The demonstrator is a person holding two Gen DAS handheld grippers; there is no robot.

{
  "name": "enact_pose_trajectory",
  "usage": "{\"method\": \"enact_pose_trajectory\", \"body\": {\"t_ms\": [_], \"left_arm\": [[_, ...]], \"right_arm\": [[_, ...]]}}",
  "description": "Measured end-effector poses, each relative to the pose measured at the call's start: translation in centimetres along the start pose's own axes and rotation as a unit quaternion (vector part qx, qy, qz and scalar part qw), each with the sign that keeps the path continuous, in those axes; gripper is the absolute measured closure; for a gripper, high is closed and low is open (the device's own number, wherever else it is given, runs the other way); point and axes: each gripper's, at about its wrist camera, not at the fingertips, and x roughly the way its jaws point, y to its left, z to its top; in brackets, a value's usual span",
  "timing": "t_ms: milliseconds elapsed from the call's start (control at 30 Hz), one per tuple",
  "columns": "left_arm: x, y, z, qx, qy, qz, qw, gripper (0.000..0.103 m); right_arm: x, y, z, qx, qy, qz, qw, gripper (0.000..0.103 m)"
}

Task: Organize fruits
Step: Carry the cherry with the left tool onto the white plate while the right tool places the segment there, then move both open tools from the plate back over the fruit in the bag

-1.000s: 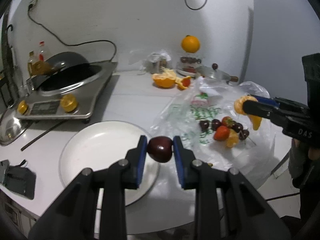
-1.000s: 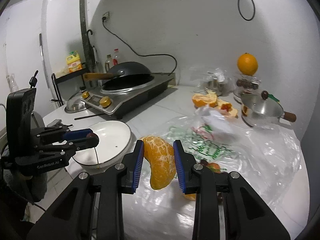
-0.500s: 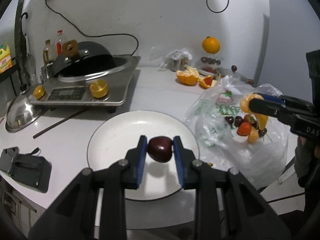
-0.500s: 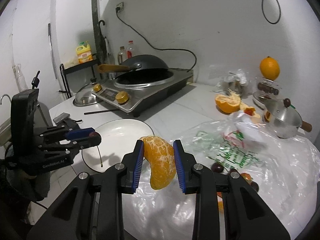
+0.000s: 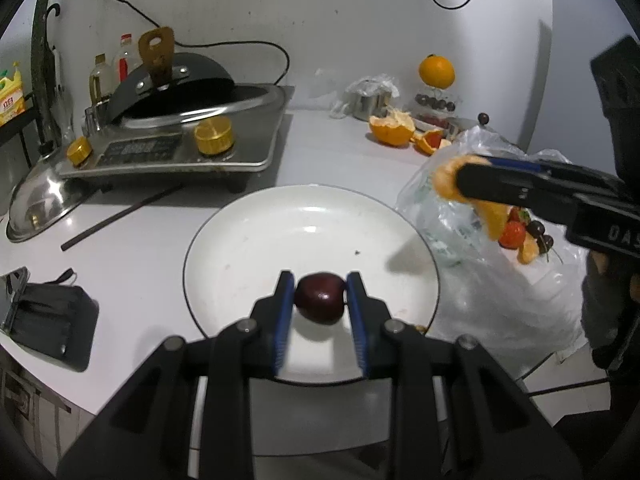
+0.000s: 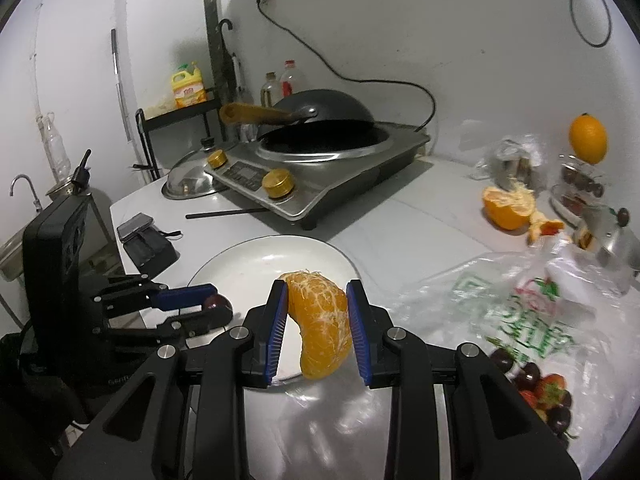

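Observation:
My left gripper (image 5: 320,294) is shut on a dark red cherry (image 5: 320,298), held just above the near part of the white plate (image 5: 312,220). My right gripper (image 6: 318,296) is shut on a peeled orange piece (image 6: 322,328), which hangs over the plate's (image 6: 256,260) right edge. In the left wrist view the right gripper (image 5: 460,178) reaches in from the right with the orange piece (image 5: 446,180) above the plastic bag (image 5: 492,292). In the right wrist view the left gripper (image 6: 218,306) holds the cherry (image 6: 214,301) low over the plate's left side. More cherries and strawberries (image 6: 540,394) lie on the bag (image 6: 520,304).
An induction cooker with a black wok (image 5: 180,120) stands at the back left, a pot lid (image 5: 36,204) beside it. A chopstick (image 5: 120,218) lies by the plate. A black case (image 5: 44,320) sits at the left edge. Orange peel (image 5: 392,130), a whole orange (image 5: 436,72) and a small steel pot (image 6: 608,236) are at the back right.
Both grippers have moved left toward the plate. The cherry now hangs lower over the plate's near part, and the orange piece has come from above the bag to the plate's right edge.

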Motion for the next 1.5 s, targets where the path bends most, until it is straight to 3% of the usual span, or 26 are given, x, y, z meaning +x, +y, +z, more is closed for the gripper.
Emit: {"method": "enact_pose_trajectory", "body": {"t_ms": [533, 800, 967, 1000, 1067, 1100, 1300, 1500], "left_arm": [[2.5, 0.8, -1.0, -0.007, 0.029, -0.016, 0.9994, 0.076], [3.3, 0.4, -0.7, -0.007, 0.048, -0.01, 0.9988, 0.074], [3.8, -0.7, -0.7, 0.009, 0.065, 0.004, 0.9978, 0.068], [3.7, -0.9, -0.7, 0.01, 0.062, 0.01, 0.998, 0.067], [3.6, -0.8, -0.7, 0.001, 0.059, 0.014, 0.9982, 0.047], [3.5, -0.7, -0.7, -0.003, 0.054, 0.016, 0.9984, 0.044], [2.7, -0.9, -0.3, -0.015, 0.038, 0.028, 0.9987, 0.042], [1.3, -1.0, 0.2, -0.025, 0.014, 0.038, 0.9989, 0.036]], "right_arm": [[6.5, 1.5, -0.4, 0.001, 0.055, 0.02, 0.998, 0.071], [9.8, 0.7, -0.9, 0.01, 0.097, 0.018, 0.995, 0.071], [10.7, 0.1, -1.0, 0.024, 0.111, 0.032, 0.993, 0.071], [10.7, 0.0, -0.9, 0.026, 0.111, 0.033, 0.993, 0.07], [10.8, -0.2, -0.7, 0.026, 0.109, 0.032, 0.993, 0.069], [10.8, -0.2, -0.6, 0.026, 0.11, 0.031, 0.993, 0.067], [9.0, -0.2, 0.6, 0.02, 0.084, 0.02, 0.996, 0.056], [5.3, -1.0, 1.8, 0.03, 0.042, 0.009, 0.999, 0.054]]}}
